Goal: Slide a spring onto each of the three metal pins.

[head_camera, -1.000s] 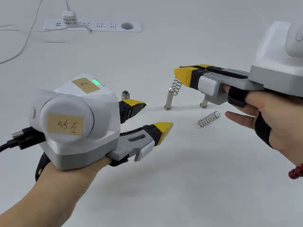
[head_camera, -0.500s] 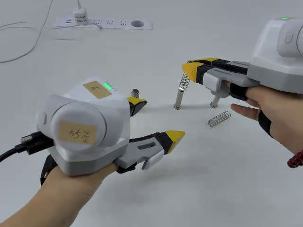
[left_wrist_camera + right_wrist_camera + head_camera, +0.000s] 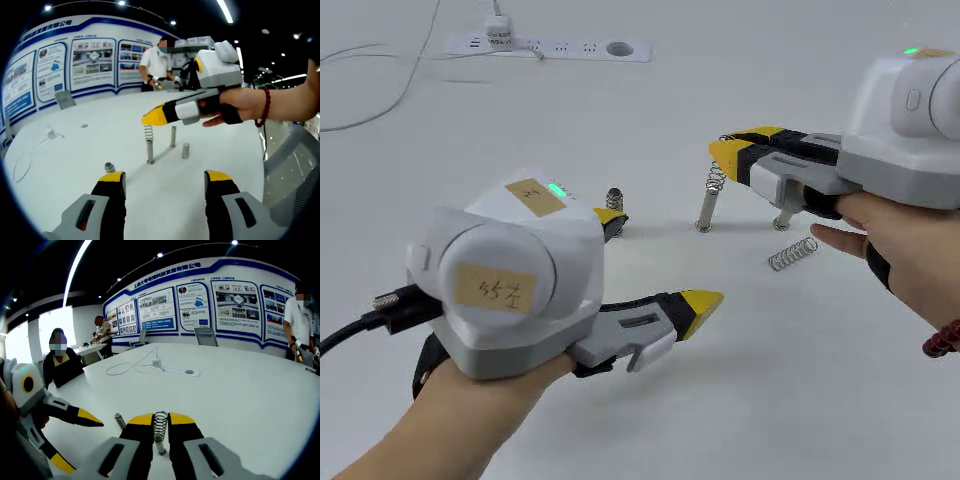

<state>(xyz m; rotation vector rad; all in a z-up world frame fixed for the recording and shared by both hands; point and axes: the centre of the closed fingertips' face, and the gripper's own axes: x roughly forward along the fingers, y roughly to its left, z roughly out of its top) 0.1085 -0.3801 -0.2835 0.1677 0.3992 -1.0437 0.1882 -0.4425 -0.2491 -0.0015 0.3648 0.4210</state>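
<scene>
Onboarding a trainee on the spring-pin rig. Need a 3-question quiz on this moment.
1. True or false: the left gripper is shut on a spring.
2. Where is the loose spring? A: lying on the table near the right gripper. B: between the left gripper's jaws. C: seated on a pin.
3. Fill in: the right gripper is shut on a ____ at the top of the middle pin.

Key: 1 false, it is open and holds nothing. 2 A. 3 spring.
</scene>
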